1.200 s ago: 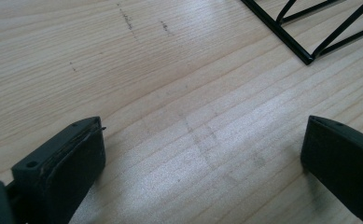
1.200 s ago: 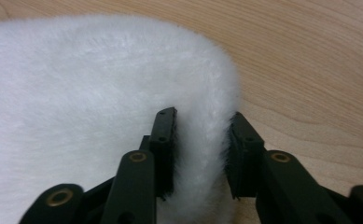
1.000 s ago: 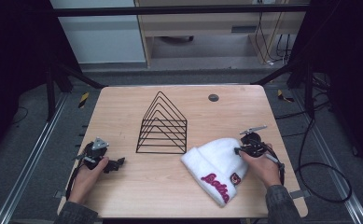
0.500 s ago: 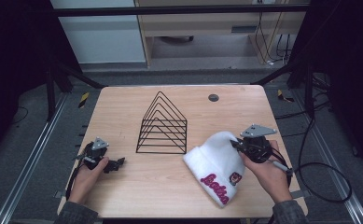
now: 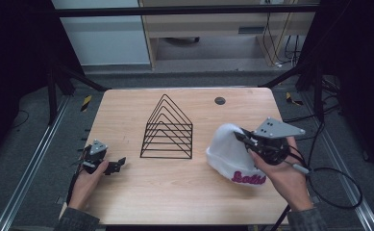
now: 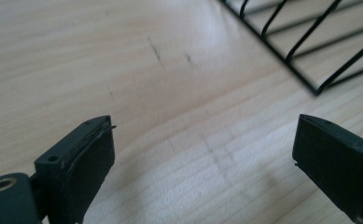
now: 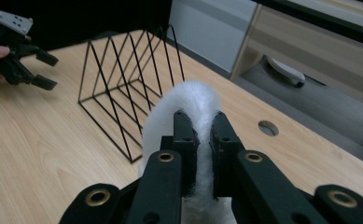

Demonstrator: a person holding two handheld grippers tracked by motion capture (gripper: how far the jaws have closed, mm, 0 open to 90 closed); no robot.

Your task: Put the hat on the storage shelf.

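Note:
A white knit beanie (image 5: pixel 228 151) with red lettering hangs at the right of the wooden table (image 5: pixel 175 192), lifted at its crown. My right gripper (image 5: pixel 241 138) is shut on the beanie's white fabric (image 7: pixel 195 100), which bulges above the two black jaws in the right gripper view. A black wire rack (image 5: pixel 168 130) of triangular dividers stands in the table's middle; its corner (image 6: pixel 310 60) lies ahead of my left gripper. My left gripper (image 5: pixel 118 164) rests low at the table's left, open with nothing between its pads (image 6: pixel 90 158).
A round cable hole (image 5: pixel 219 100) sits near the table's far edge. Black cables trail off the right side. The table's front edge runs just behind both hands. In the right gripper view the other gripper (image 7: pixel 27 51) shows far left.
My right gripper has risen and tilted, pulling the beanie's crown up off the table so the hat stands taller. The left gripper has not moved.

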